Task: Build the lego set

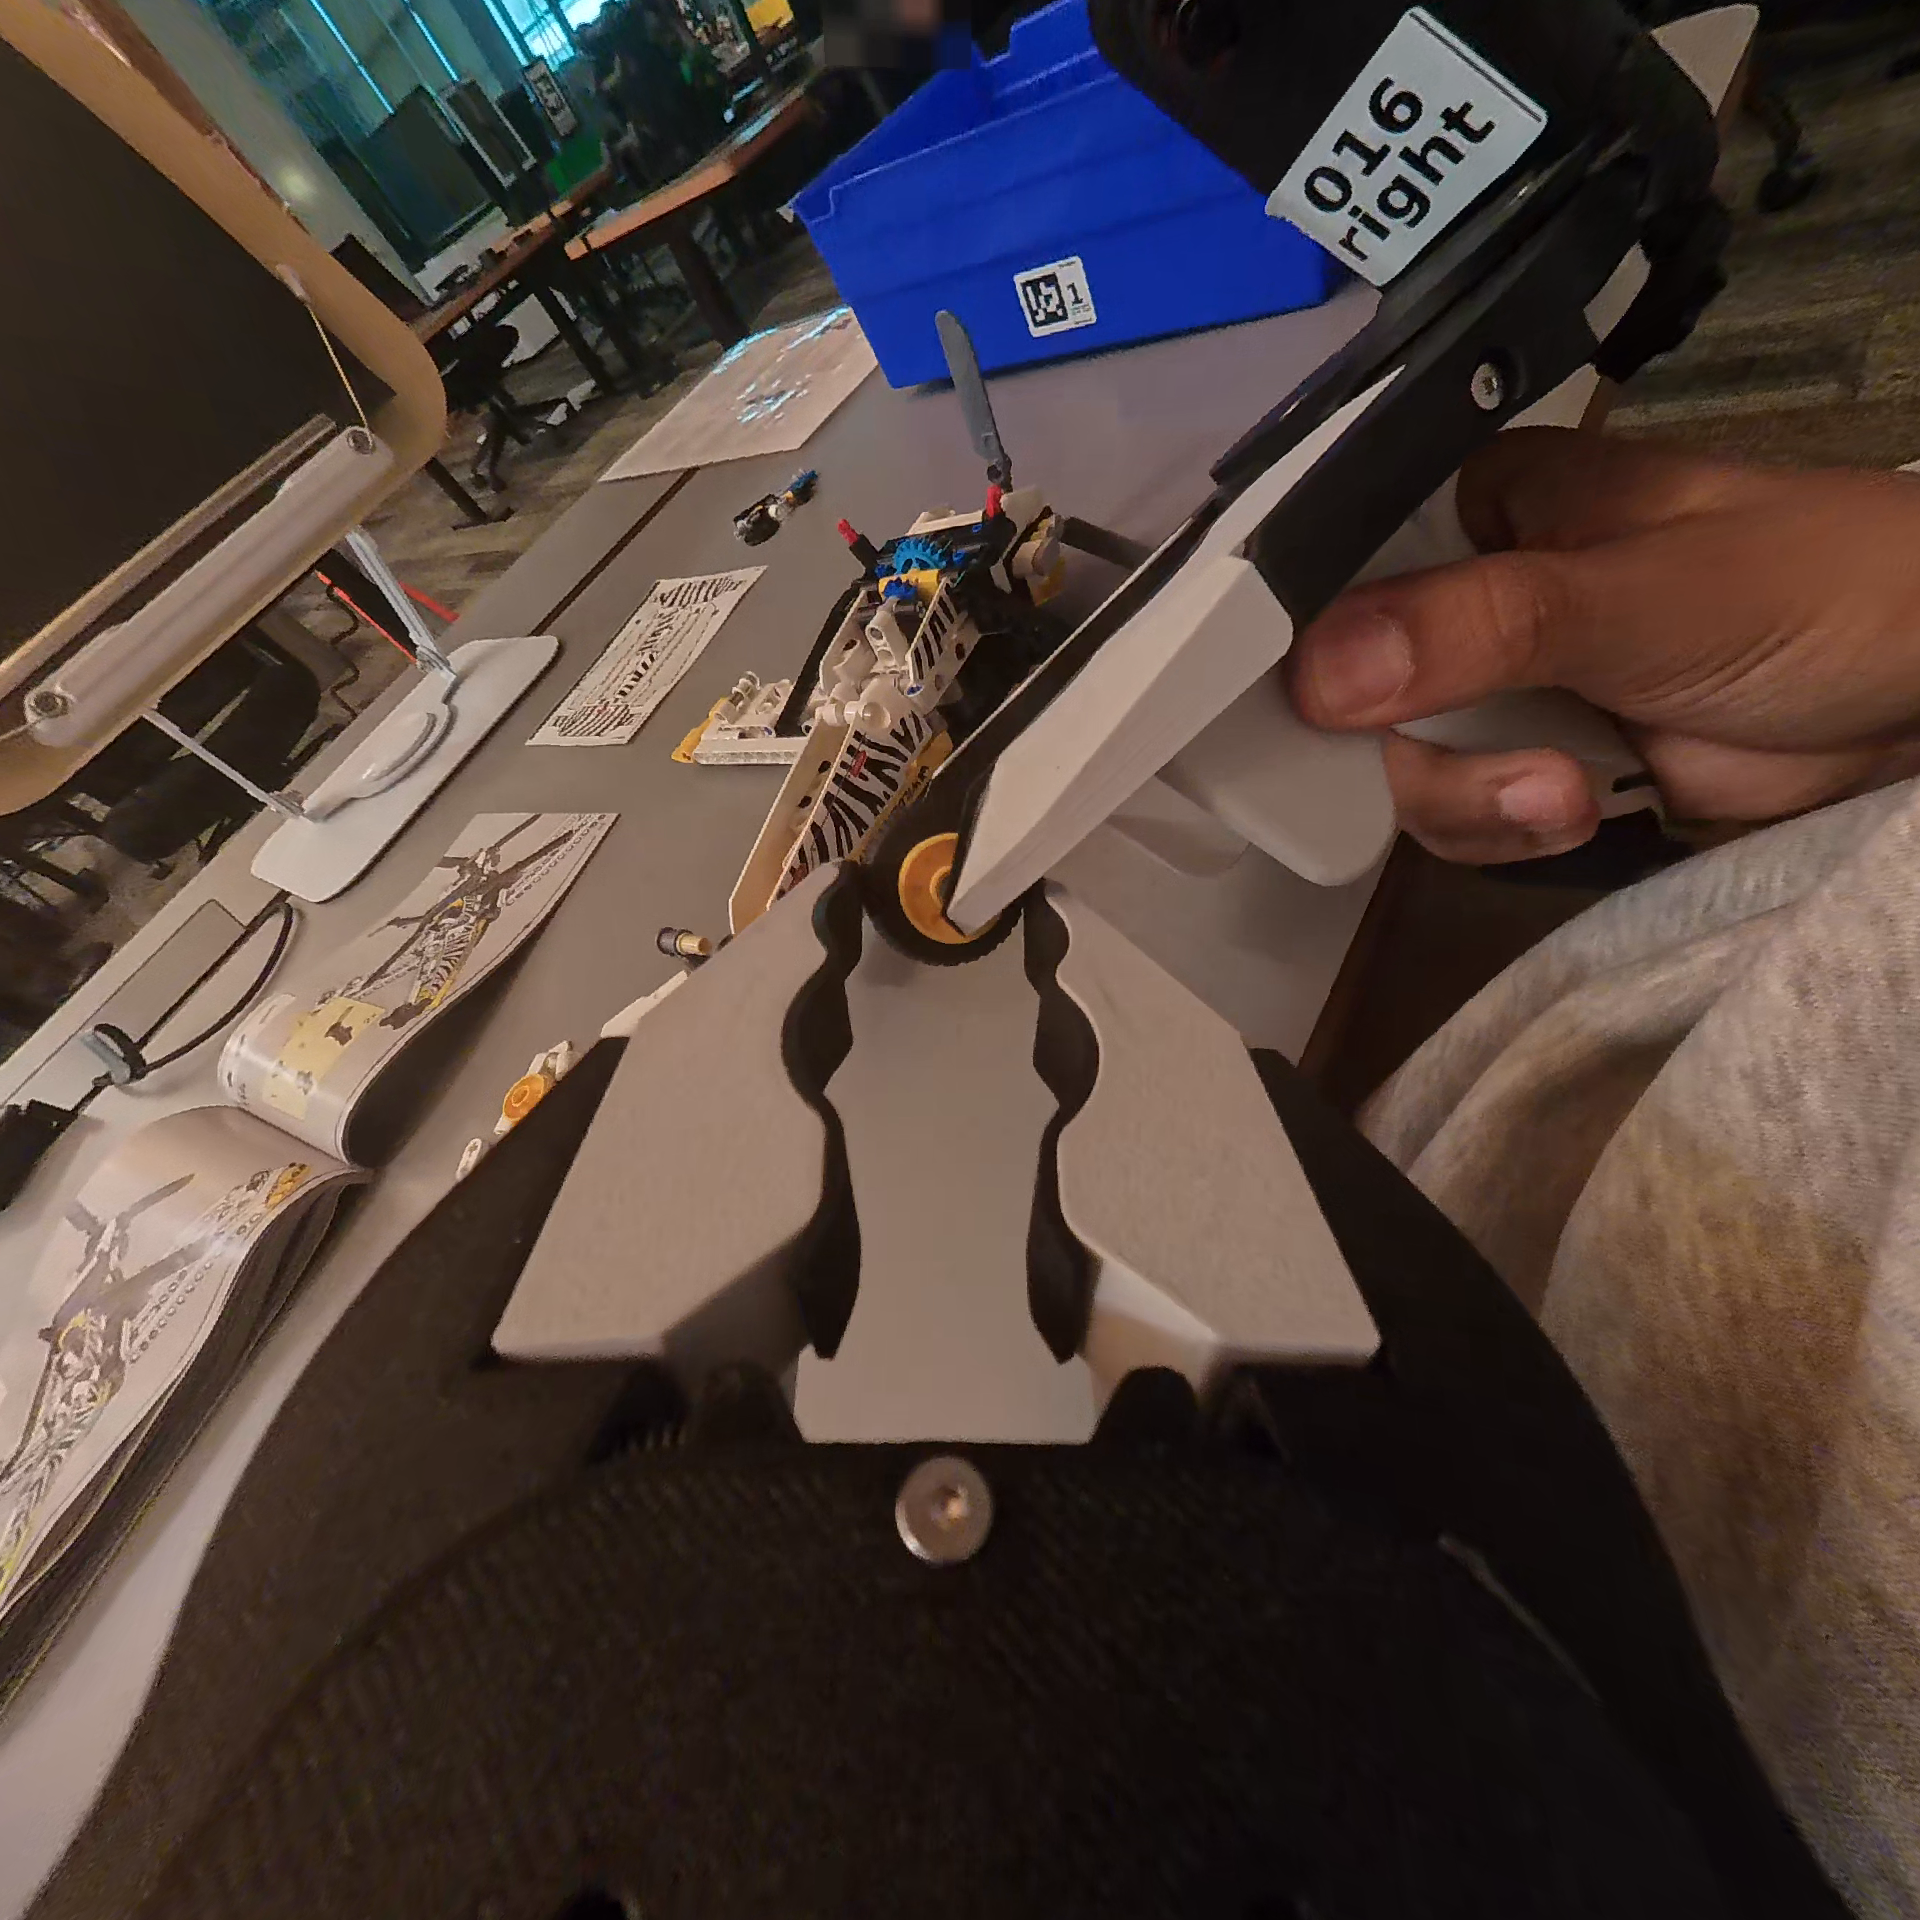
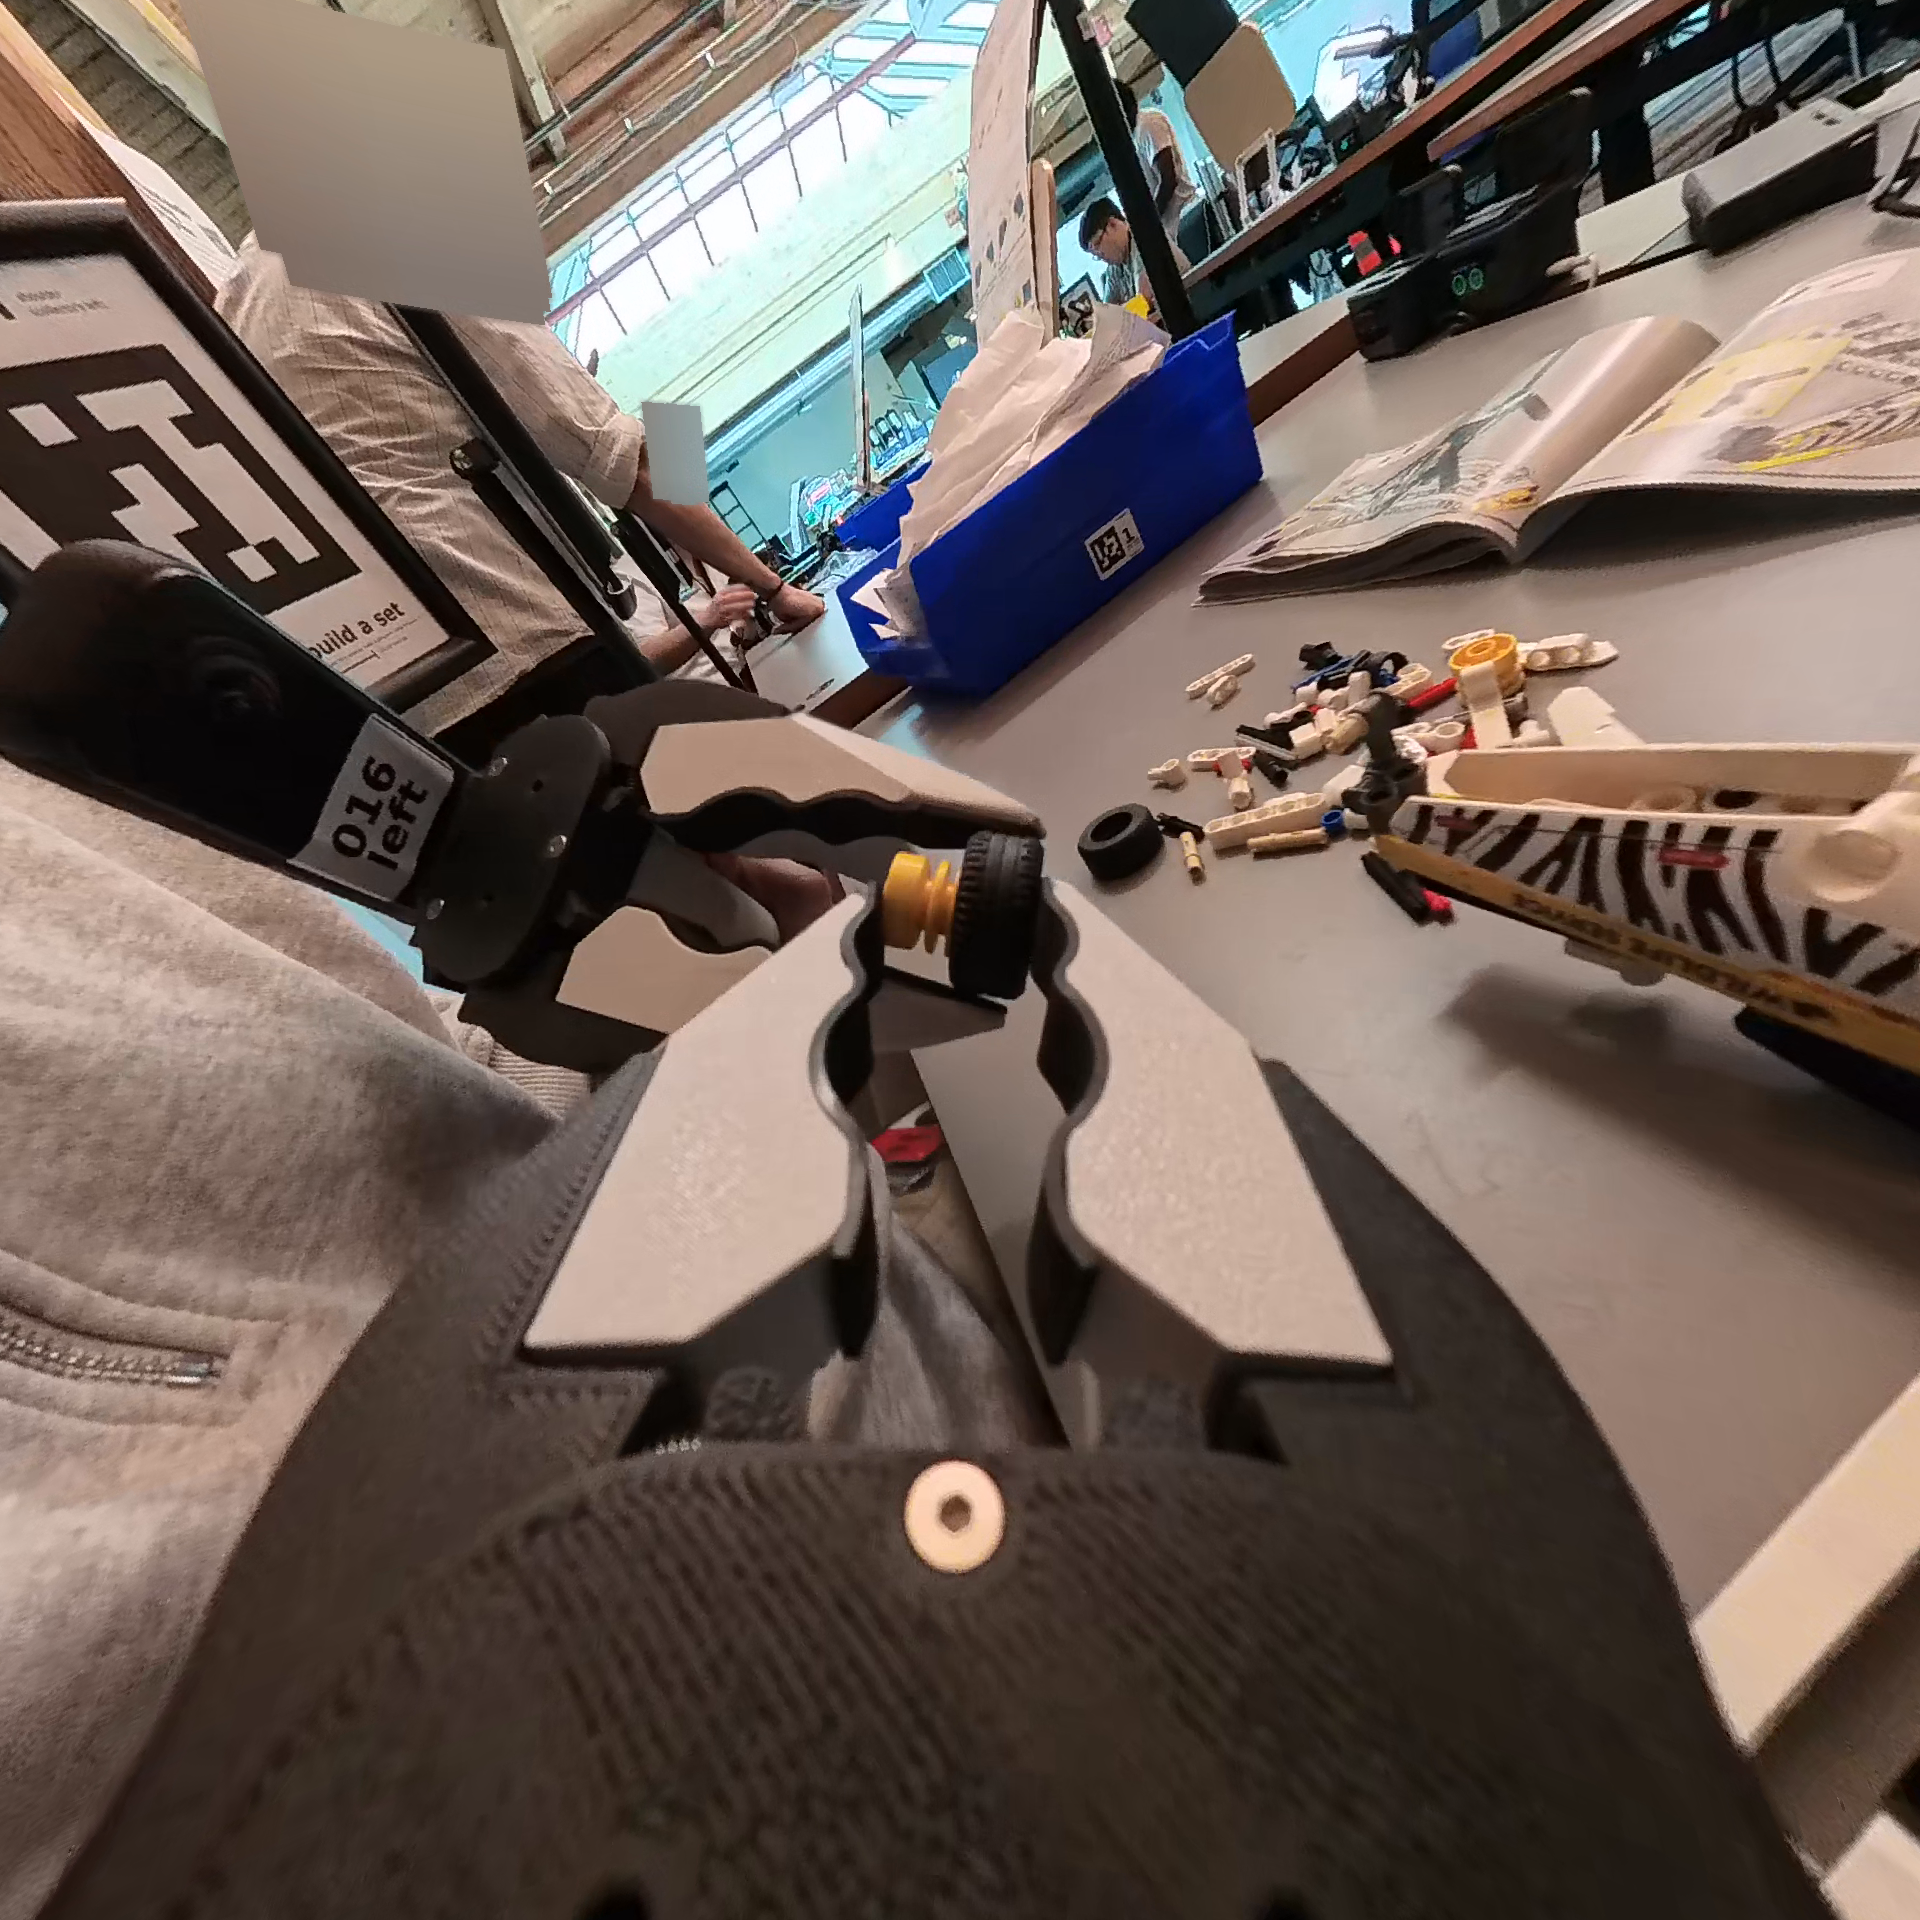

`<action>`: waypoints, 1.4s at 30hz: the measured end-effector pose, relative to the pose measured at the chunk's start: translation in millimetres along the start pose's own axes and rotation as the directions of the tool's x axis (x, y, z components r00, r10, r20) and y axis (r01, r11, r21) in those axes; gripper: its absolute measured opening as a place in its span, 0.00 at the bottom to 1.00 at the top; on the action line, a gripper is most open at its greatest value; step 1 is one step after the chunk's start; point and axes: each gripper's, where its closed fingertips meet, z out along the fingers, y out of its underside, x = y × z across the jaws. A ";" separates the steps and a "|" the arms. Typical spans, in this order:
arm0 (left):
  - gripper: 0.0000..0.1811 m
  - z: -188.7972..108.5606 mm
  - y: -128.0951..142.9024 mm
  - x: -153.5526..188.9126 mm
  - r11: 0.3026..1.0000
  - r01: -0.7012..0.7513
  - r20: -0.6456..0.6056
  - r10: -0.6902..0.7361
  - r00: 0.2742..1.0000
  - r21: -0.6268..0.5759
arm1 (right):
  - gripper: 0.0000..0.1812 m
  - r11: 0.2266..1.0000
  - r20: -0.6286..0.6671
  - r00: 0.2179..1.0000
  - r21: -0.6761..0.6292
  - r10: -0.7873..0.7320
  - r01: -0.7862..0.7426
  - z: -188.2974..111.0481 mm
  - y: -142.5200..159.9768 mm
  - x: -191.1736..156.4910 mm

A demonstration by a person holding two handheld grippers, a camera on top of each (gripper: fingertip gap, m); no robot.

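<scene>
**Both grippers meet on one small wheel above the table edge**

In the left wrist view, an open instruction booklet [image 1: 187, 1226] lies at the far left of the grey table [image 1: 1122, 416], with a sticker sheet [image 1: 649, 655] beyond it. Toward the middle stands the half-built zebra-striped model [image 1: 883, 717], and a blue bin [image 1: 1039, 218] sits behind it. The left gripper [image 1: 940, 920] has its tips pinching the black tire of a small wheel [image 1: 920, 894] with a yellow hub. From the right, the right gripper [image 1: 997, 883], held by a hand [image 1: 1662, 665], reaches in and touches the same wheel.

In the right wrist view, the left gripper [image 2: 997, 914] comes in from the left, its fingers above and below the tire [image 2: 1003, 914]. The right gripper [image 2: 951, 925] is narrowed around the wheel, one tip beside the yellow hub [image 2: 920, 899], the other against the tire. Just beyond lies a loose black tire [image 2: 1120, 842], then a scatter of small pieces [image 2: 1351, 727], and the striped model at the far right.
</scene>
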 end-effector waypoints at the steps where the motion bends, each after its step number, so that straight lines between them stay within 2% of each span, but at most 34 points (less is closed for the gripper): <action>1: 0.16 0.2 0.5 0.2 1.000 0.002 -0.001 -0.002 1.000 -0.002 | 0.14 1.000 -0.002 1.000 -0.004 -0.001 0.001 0.1 0.5 0.3; 21: 0.17 1.3 1.1 0.1 1.000 0.020 0.003 -0.020 1.000 0.001 | 0.09 1.000 -0.004 1.000 -0.013 -0.005 0.005 -0.1 2.8 1.5; 23: 0.17 0.5 -1.3 0.9 0.998 0.059 -0.025 -0.059 0.998 0.021 | 0.08 1.000 0.020 1.000 -0.003 0.016 -0.016 -1.3 1.8 0.5; 25: 0.18 -2.2 -3.7 3.7 0.986 0.162 -0.124 -0.156 0.980 0.040 | 0.08 0.999 0.041 0.998 -0.002 0.052 -0.052 -4.1 0.8 1.5; 27: 0.19 -10.1 -12.3 2.8 0.939 0.337 -0.268 -0.306 0.913 0.075 | 0.08 0.999 0.039 0.998 0.008 0.050 -0.051 -9.7 -3.1 3.7; 29: 0.21 -16.6 -18.4 -3.3 0.846 0.531 -0.405 -0.465 0.787 0.059 | 0.08 0.999 0.071 0.997 0.015 0.032 -0.033 -14.5 -7.5 -1.1; 32: 0.28 -20.2 -25.1 -5.2 0.647 0.761 -0.594 -0.632 0.499 -0.049 | 0.09 0.998 0.174 0.984 0.035 0.036 -0.042 -18.6 -13.7 -16.4; 34: 0.28 -26.0 -35.5 -2.6 0.520 0.847 -0.707 -0.639 0.303 -0.107 | 0.09 0.997 0.219 0.974 0.048 0.055 -0.067 -19.2 -15.4 -21.5; 36: 0.27 -30.8 -43.6 3.5 0.451 0.878 -0.773 -0.611 0.169 -0.164 | 0.09 0.995 0.261 0.962 0.041 0.078 -0.092 -18.2 -13.9 -25.8; 38: 0.23 -31.0 -45.0 11.9 0.450 0.870 -0.786 -0.604 0.131 -0.201 | 0.09 0.993 0.311 0.946 0.036 0.095 -0.112 -18.0 -13.4 -32.6; 39: 0.18 -30.3 -43.9 11.2 0.452 0.871 -0.779 -0.609 0.145 -0.191 | 0.09 0.992 0.324 0.941 0.039 0.101 -0.120 -18.5 -14.5 -34.7; 42: 0.18 -33.4 -43.1 11.2 0.471 0.864 -0.782 -0.602 0.164 -0.181 | 0.09 0.994 0.318 0.944 0.023 0.092 -0.104 -17.6 -13.7 -37.0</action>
